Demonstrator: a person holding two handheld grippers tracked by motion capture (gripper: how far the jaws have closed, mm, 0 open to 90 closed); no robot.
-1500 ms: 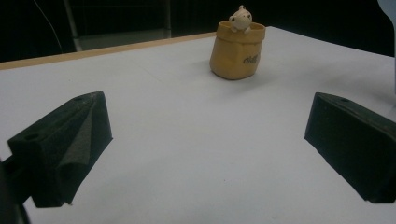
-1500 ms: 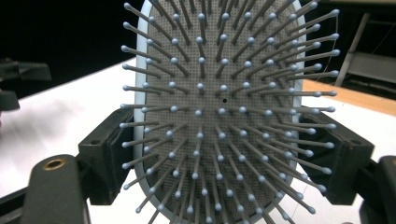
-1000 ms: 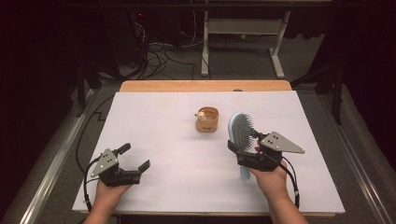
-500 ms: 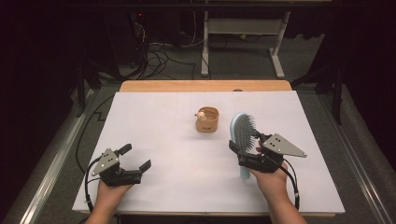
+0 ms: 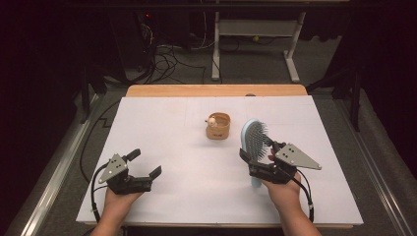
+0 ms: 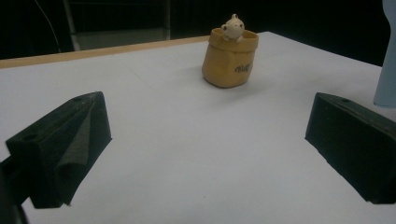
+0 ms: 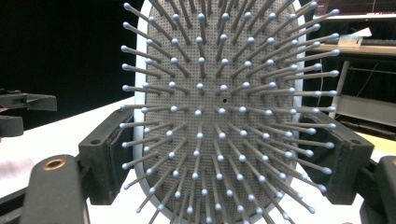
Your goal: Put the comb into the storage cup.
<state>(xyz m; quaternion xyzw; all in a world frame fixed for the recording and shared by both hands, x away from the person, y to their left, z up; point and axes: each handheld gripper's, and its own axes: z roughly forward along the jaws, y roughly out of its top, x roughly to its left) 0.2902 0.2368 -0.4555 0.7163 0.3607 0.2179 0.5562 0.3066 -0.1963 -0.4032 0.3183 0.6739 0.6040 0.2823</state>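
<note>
A light blue hairbrush [image 5: 253, 137] stands upright at the table's right, its grey bristled pad [image 7: 224, 107] facing the right gripper's camera. My right gripper [image 5: 258, 158] is shut on the brush, with its two black jaws pressing the oval head's rim from either side [image 7: 224, 158]. The handle end [image 5: 256, 183] pokes out below the gripper near the white tabletop. My left gripper [image 5: 145, 163] sits low at the front left, open with nothing between its jaws [image 6: 205, 154]. A small tan pouch-shaped pot [image 5: 218, 126] with a little figure at its rim [image 6: 232, 28] stands mid-table.
A white sheet covers the table [image 5: 172, 128], with a wooden edge [image 5: 216, 90] at the far side. Cables and a white desk frame [image 5: 255, 49] lie on the dark floor beyond. The brush's blue edge [image 6: 387, 60] shows at the right of the left gripper view.
</note>
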